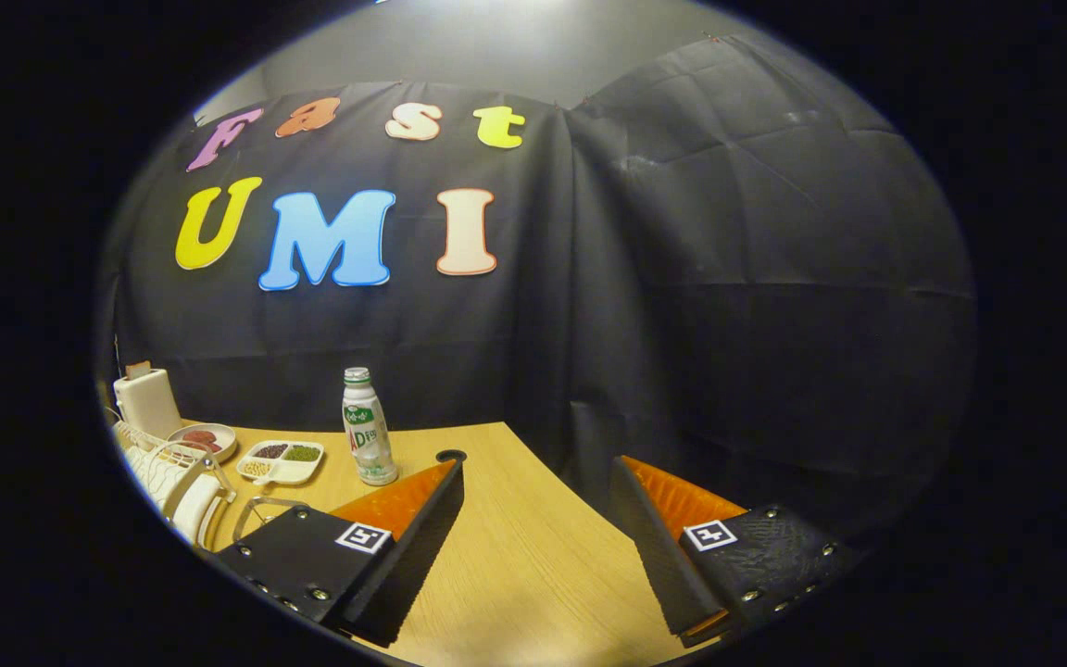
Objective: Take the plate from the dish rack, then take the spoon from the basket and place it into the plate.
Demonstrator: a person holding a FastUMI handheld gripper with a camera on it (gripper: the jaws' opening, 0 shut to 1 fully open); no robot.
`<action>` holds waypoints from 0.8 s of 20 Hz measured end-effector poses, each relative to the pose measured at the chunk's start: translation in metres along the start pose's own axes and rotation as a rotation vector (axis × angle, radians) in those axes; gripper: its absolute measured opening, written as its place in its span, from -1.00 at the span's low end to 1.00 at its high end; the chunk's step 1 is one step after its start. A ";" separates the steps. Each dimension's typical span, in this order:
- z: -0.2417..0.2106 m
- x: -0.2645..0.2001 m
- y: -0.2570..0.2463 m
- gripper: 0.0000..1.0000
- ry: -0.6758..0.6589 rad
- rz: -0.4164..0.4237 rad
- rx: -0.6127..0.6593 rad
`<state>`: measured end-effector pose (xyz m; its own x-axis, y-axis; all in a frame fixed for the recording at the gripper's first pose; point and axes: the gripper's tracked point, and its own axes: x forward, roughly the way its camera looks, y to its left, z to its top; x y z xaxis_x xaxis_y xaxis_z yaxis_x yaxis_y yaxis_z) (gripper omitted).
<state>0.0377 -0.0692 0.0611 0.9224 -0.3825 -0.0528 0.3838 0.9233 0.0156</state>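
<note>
Gripper view: tongs (538, 472) spread above woodgrain table (533, 565).

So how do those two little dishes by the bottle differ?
The round dish is a single bowl holding reddish pieces; the divided tray is squarish, with compartments of dark, green and pale bits, and sits nearer the bottle. Both are white, on the table, beyond the open jaws.
</note>
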 end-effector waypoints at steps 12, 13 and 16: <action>-0.078 0.007 0.051 0.98 0.044 0.287 -0.018; -0.081 0.000 0.052 0.98 0.038 0.295 -0.031; -0.087 -0.019 0.064 0.98 0.062 0.378 -0.056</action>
<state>0.0408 0.0001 -0.0242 0.9934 -0.0133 -0.1141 0.0124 0.9999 -0.0089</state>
